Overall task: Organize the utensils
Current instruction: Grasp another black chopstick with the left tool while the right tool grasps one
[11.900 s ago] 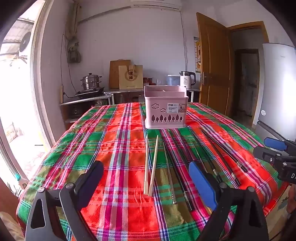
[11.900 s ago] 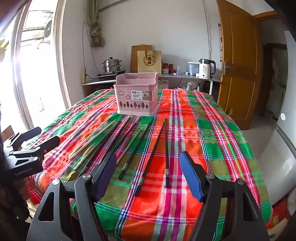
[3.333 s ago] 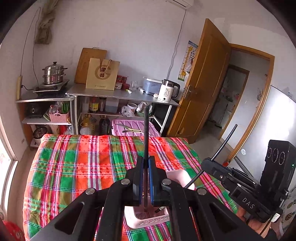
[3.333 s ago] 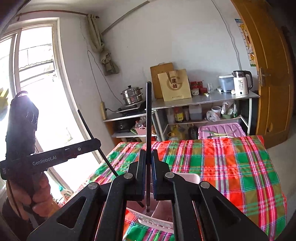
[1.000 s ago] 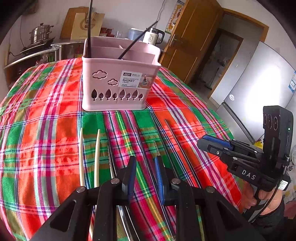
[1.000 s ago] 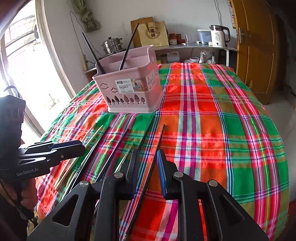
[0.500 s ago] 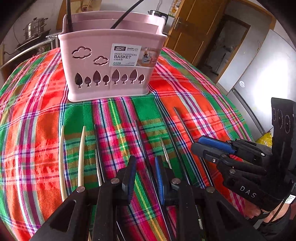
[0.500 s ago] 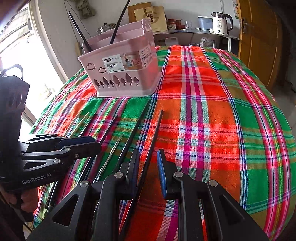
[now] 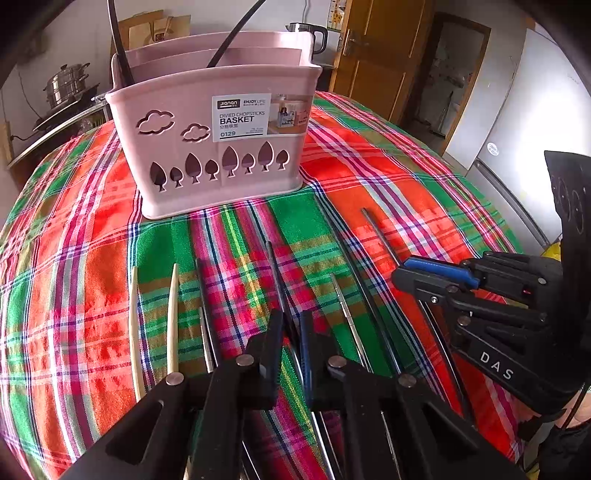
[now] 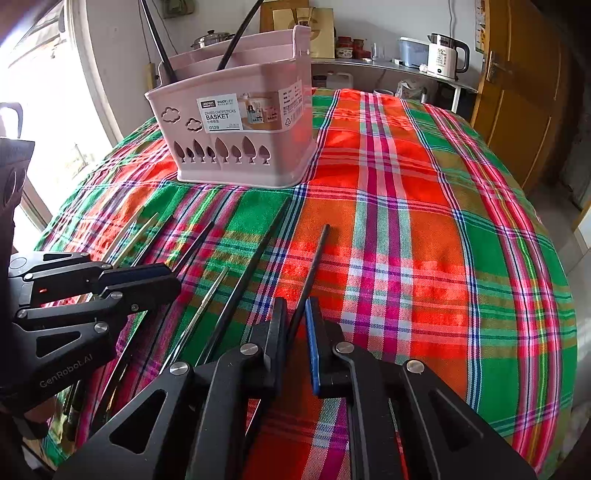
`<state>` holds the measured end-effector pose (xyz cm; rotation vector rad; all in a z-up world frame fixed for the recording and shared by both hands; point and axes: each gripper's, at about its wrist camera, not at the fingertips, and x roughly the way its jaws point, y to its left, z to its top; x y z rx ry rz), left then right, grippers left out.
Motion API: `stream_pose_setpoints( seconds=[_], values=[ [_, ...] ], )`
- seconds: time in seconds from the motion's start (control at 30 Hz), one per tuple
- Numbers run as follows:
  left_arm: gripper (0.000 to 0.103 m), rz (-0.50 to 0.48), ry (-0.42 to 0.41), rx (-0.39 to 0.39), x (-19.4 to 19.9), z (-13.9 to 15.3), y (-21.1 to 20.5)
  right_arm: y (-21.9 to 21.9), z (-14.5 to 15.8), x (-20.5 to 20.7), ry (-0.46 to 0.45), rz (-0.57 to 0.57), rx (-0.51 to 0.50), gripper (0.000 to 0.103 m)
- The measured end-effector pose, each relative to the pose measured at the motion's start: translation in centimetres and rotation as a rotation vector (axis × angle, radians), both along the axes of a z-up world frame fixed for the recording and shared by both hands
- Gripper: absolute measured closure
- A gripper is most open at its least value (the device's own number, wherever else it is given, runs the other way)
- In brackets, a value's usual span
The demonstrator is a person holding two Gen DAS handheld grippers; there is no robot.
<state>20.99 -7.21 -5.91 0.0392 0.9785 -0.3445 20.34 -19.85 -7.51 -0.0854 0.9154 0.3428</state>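
Observation:
A pink divided basket [image 9: 221, 158] [image 10: 240, 122] stands on the plaid tablecloth [image 10: 424, 258]. Two black chopsticks [image 9: 114, 33] [image 9: 240, 33] lean in it. Several chopsticks lie in front: two cream ones [image 9: 135, 325], a metal one [image 9: 341, 299] and black ones. My left gripper [image 9: 290, 317] [image 10: 173, 280] is low over the cloth. Its jaws are closing on a black chopstick [image 9: 275, 273], and the pads sit against it. My right gripper [image 10: 295, 306] [image 9: 399, 273] is also closing on a black chopstick [image 10: 314, 266], the rightmost one, held between its pads.
Another black chopstick [image 10: 255, 266] and a metal one [image 10: 210, 295] lie between the two grippers. Behind the table are a counter with a kettle [image 10: 447, 55], a steel pot [image 9: 66, 83], a wooden door [image 10: 517, 92] and a white fridge [image 9: 517, 110].
Both grippers have sunk closer to the cloth and nearer the basket. Their jaws, a finger's width apart before, have narrowed onto the black chopsticks lying between them.

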Motion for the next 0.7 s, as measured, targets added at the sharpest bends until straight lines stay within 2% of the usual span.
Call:
stream_pose_setpoints(
  seconds=[0.1, 0.27, 0.4, 0.7],
  values=[
    [0.096, 0.004, 0.009, 0.004, 0.2, 0.0, 0.0, 0.2, 0.0, 0.1, 0.000, 0.001, -0.014, 0.094],
    [0.097, 0.022, 0.041, -0.063, 0.9, 0.3, 1.0, -0.1, 0.2, 0.2, 0.006, -0.002, 0.007, 0.098],
    [0.098, 0.032, 0.033, -0.101, 0.8, 1.1, 1.8, -0.5, 0.7, 0.2, 0.000, -0.002, 0.032, 0.098],
    [0.098, 0.030, -0.083, -0.179, -0.4, 7.0, 3.4, -1.8, 4.6, -0.9, -0.092, -0.001, 0.112, 0.098]
  ],
)
